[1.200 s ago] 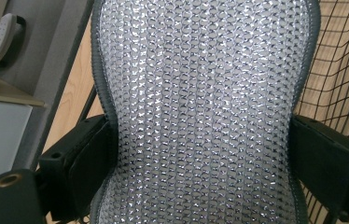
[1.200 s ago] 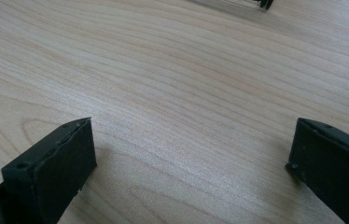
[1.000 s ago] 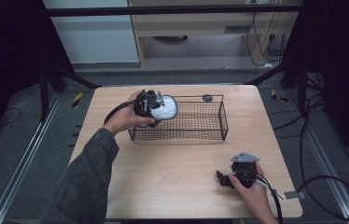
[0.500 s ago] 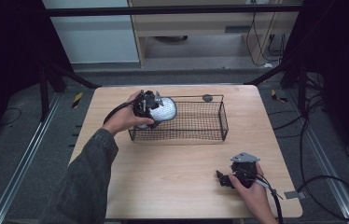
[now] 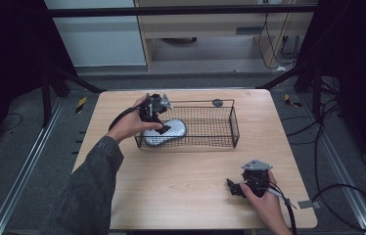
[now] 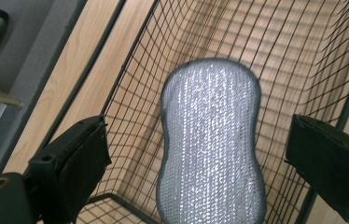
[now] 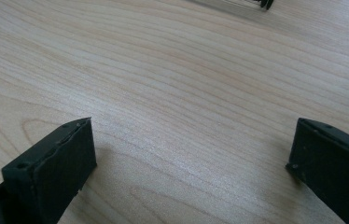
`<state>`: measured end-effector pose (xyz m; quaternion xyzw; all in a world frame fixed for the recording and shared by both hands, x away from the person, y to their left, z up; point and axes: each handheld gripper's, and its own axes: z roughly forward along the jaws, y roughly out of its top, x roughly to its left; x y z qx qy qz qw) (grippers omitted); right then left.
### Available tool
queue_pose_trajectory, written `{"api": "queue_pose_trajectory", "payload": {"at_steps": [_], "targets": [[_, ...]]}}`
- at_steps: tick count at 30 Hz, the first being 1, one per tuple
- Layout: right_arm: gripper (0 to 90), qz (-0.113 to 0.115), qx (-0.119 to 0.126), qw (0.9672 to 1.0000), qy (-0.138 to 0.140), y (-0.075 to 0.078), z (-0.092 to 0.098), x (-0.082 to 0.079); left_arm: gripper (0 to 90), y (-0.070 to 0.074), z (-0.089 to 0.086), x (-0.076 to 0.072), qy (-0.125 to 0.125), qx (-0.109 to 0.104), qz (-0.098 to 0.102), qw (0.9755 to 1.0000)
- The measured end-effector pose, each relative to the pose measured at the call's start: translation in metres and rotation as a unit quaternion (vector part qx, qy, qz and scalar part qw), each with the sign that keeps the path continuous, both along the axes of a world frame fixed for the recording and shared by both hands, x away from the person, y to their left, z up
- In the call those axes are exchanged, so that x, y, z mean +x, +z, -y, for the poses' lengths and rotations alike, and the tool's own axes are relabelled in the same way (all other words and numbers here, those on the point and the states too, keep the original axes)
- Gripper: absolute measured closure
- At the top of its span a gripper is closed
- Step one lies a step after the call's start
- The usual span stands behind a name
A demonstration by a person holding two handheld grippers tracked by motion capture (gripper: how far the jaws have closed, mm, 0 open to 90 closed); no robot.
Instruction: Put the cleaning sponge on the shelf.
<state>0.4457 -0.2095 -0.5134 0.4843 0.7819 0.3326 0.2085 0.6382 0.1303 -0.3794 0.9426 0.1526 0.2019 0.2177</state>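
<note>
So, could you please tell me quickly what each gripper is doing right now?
Left gripper: open over the silver scrubbing pad, not gripping it.
Right gripper: open, holding nothing.

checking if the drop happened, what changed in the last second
The left gripper has let go of the silver scrubbing pad, which was held up at the rim and now lies inside the wire basket; the jaws stand open either side. The right gripper and basket stayed put.

Silver-grey sponge (image 6: 210,144) with a glittery dotted weave and darker grey edge, black wire basket (image 5: 220,105) in a square grid, pale wooden table (image 5: 186,171) with fine grain lines, black grippers.
</note>
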Motion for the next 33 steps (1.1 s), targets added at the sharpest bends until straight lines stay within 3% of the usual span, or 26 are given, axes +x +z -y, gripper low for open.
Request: {"api": "queue_pose_trajectory", "payload": {"at_steps": [5,9,14,17,28,30,33], "targets": [[0.6,0.0,0.0,1.0,0.0,0.0,0.0,0.0,5.0,0.008,0.003,-0.006,0.004,-0.007,0.001,1.0],[0.5,-0.001,0.001,1.0,-0.001,0.0,0.0,0.0,4.6,0.012,0.007,-0.013,0.009,-0.026,-0.003,0.9996],[0.4,-0.001,0.001,1.0,-0.001,0.0,0.0,0.0,4.4,0.01,0.011,-0.021,0.021,-0.023,-0.013,0.9994],[0.4,-0.001,0.001,1.0,-0.001,0.0,0.0,0.0,4.5,0.009,0.013,-0.027,0.019,-0.018,-0.009,0.9996],[0.4,0.0,0.0,1.0,0.0,0.0,0.0,0.0,4.4,0.008,0.014,-0.048,0.058,-0.051,-0.005,0.997],[0.4,-0.001,0.001,1.0,0.0,0.0,0.0,0.0,4.3,0.008,0.013,-0.052,0.062,-0.054,0.003,0.9966],[0.4,-0.001,0.0,1.0,-0.001,0.0,0.0,0.0,4.0,0.008,0.011,-0.057,0.063,-0.06,0.0,0.9962]]}}
